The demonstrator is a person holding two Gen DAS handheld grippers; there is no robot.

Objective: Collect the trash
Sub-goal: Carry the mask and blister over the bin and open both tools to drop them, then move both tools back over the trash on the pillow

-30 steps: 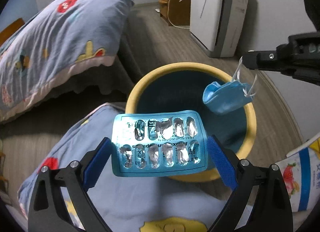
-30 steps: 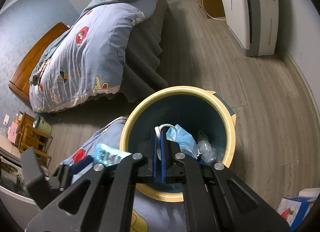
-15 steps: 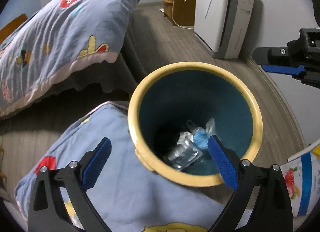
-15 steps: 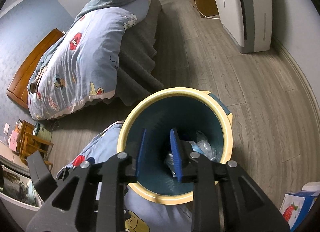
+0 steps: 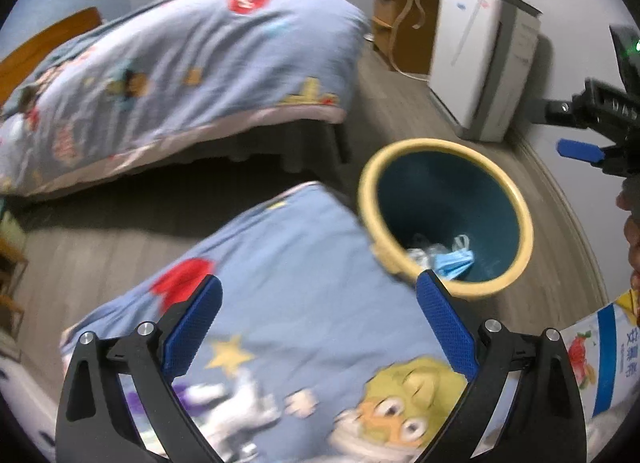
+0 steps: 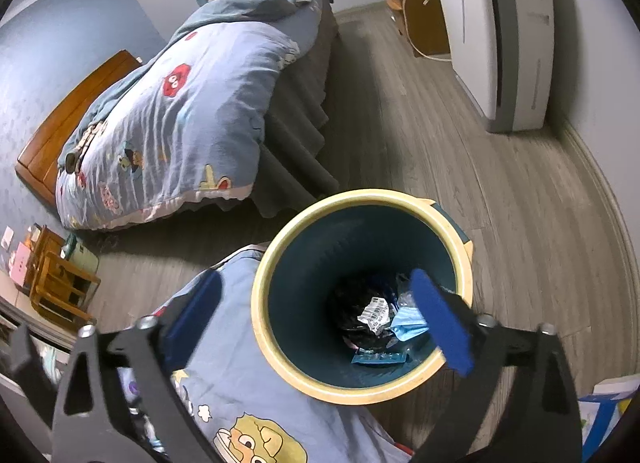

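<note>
A round bin with a yellow rim (image 5: 440, 143) (image 6: 360, 195) and a dark teal inside stands on the wood floor. Down in it lie a light blue face mask (image 5: 454, 263) (image 6: 406, 325), a blue blister pack (image 6: 380, 359) and crumpled wrappers. My left gripper (image 5: 318, 283) is open and empty, over a cartoon-print blanket (image 5: 300, 343) to the left of the bin. My right gripper (image 6: 314, 279) hangs above the bin mouth; its jaws are opening wide with nothing between them. One of its fingers (image 5: 578, 149) shows at the right edge of the left wrist view.
A bed with a blue quilt (image 5: 180, 63) (image 6: 180, 111) stands beyond the bin. A white appliance (image 5: 480, 63) (image 6: 500, 43) and a wooden cabinet (image 5: 400, 31) line the far wall. A strawberry-print carton (image 5: 600, 351) lies at the right. A wooden stool (image 6: 60, 283) stands at the left.
The blister pack left my left gripper and the mask left my right gripper; both lie in the bin. The right jaws spread wide. My left gripper swung left, off the bin.
</note>
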